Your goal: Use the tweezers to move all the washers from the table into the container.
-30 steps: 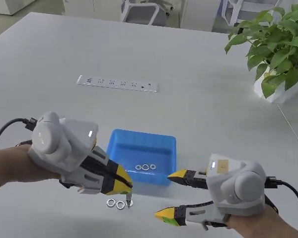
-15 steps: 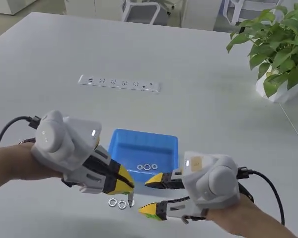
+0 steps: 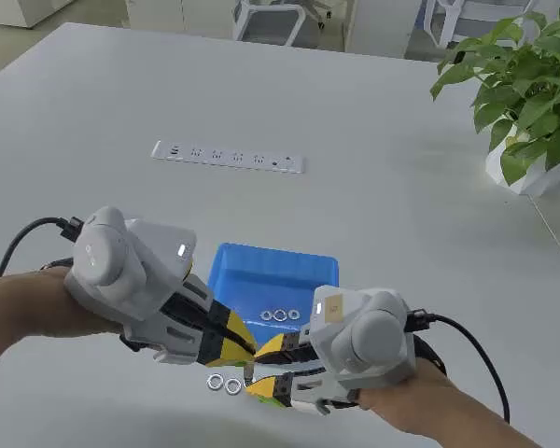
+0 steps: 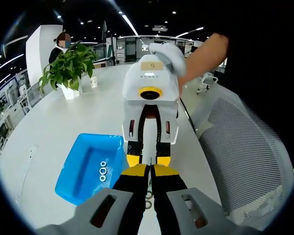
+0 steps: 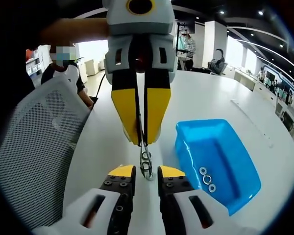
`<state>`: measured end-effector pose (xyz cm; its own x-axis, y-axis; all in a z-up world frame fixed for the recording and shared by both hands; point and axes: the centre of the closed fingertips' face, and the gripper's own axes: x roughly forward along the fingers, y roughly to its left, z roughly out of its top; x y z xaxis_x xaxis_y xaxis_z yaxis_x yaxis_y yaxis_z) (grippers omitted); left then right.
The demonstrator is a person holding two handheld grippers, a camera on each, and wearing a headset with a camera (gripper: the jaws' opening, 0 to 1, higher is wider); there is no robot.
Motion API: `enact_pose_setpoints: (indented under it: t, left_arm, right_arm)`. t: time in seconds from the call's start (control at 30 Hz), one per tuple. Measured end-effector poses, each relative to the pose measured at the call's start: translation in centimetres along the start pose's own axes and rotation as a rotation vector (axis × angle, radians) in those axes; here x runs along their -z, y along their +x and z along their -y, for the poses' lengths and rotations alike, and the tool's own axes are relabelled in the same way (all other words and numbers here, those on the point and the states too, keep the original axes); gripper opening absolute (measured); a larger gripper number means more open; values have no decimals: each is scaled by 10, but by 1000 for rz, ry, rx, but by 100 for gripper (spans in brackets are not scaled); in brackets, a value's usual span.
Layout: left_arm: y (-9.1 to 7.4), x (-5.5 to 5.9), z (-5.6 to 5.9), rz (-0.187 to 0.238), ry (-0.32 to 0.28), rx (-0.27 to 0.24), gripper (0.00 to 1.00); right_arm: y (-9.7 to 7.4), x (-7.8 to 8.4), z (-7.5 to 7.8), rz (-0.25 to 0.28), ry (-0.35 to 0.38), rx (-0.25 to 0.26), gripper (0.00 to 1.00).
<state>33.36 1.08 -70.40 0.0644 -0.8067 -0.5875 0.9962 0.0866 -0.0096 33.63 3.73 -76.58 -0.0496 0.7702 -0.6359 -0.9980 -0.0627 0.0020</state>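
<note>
My left gripper is shut on thin metal tweezers that point down at the table. Their tip hangs just over two loose washers lying in front of the blue container. Three washers lie inside the container. My right gripper faces the left one head-on, its jaws a narrow gap apart on either side of the tweezers' tip and the loose washers. In the left gripper view the right gripper stands directly ahead, and the container is to the left.
A white power strip lies farther back on the grey table. A potted plant stands at the back right. A mesh chair is beside the table's near edge. Cables trail from both grippers.
My right gripper has moved left, up to the left gripper's tweezers, and its jaws have narrowed. The left gripper and the washers have stayed where they were.
</note>
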Motion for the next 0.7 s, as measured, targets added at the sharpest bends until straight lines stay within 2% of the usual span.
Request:
enact_pose_setpoints:
  t: [0.2,0.7]
  left_arm:
    - [0,0,1,3,-5,-2,6]
    - [-1,2,-1,0,-5,-3,6]
  right_arm:
    - [3,3,2,-10,20,14,15]
    - [9,3,-1,-28,-24,17,10]
